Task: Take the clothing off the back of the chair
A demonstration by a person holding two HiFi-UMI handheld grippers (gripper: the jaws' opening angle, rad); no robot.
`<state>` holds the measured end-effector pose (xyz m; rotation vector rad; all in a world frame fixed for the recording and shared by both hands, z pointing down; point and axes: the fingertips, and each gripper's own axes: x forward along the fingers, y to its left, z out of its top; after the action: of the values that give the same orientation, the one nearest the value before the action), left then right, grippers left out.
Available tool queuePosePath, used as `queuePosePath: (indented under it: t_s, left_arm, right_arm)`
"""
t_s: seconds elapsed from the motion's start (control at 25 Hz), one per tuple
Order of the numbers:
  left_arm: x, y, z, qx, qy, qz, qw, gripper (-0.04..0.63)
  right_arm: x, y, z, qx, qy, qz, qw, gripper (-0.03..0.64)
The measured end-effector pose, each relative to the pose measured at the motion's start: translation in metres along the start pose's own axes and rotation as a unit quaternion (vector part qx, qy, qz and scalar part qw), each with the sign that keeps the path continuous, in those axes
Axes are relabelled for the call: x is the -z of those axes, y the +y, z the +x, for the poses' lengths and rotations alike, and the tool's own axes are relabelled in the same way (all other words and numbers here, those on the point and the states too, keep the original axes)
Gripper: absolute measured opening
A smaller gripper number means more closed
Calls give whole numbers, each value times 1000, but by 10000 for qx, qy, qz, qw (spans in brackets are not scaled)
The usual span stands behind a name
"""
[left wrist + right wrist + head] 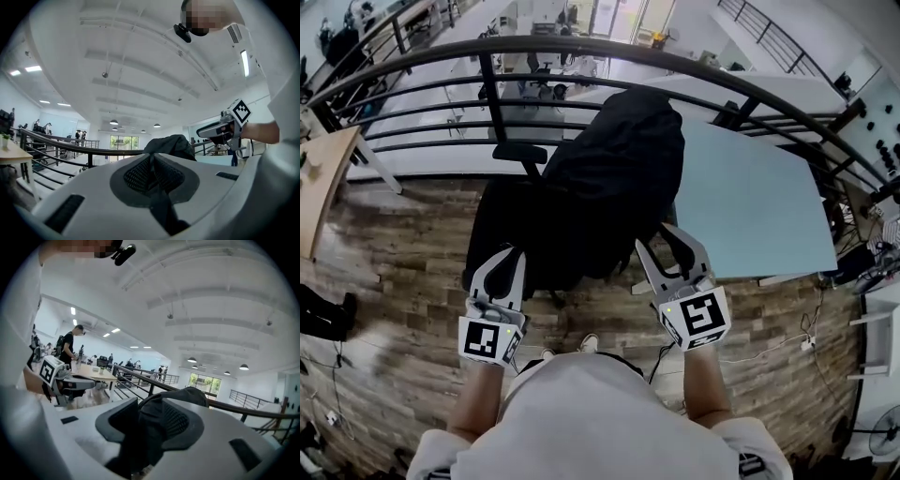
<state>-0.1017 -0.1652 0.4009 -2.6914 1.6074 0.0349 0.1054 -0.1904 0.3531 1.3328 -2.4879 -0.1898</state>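
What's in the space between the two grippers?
In the head view, the black clothing hangs between the left gripper and the right gripper, with wood floor showing just below its edge.

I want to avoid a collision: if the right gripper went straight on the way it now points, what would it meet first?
Probably the black clothing: a fold lies between the tongs of the right gripper, and its bulk rises directly ahead, nearer than the railing.
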Motion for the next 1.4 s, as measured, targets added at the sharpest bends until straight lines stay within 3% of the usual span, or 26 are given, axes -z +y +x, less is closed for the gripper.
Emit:
queuePosePath:
  t_s: [0.24, 0.4, 0.52, 0.68, 0.88, 1.0, 1.12, 1.24, 1.4]
  left_arm:
    - [2, 2, 6, -30, 2, -32, 10000, 43]
    - [2, 4, 5, -31, -13, -46, 10000, 43]
    - [5, 8, 1, -83, 29, -75, 9999, 43]
    - [9, 16, -4, -180, 97, -125, 9997, 43]
    - [14, 23, -7, -239, 172, -190, 9994, 43]
    - [16, 25, -6, -237, 176, -234, 9993, 43]
    - [17, 27, -6, -255, 199, -269, 9991, 43]
    - [18, 28, -6, -258, 237, -300, 9989, 43]
    - [23, 30, -6, -289, 290, -364, 9985, 43]
  right_arm:
    - [-24, 5, 53, -380, 533, -1653, 9841, 277]
    - [-29, -3, 77, -200, 695, -2108, 9749, 341]
    - [-25, -23, 83, 191, 698, -1928, 9786, 403]
    - [-4, -40, 81, 671, 697, -922, 9910, 510]
    - [50, -39, 75, 1173, 964, 42, 9884, 528]
    - [49, -44, 81, 1187, 936, 52, 9885, 541]
    - [30, -55, 82, 1241, 603, 77, 9904, 543]
    - [15, -69, 91, 1078, 555, 85, 9926, 543]
    - [-4, -98, 114, 847, 1136, -827, 9864, 543]
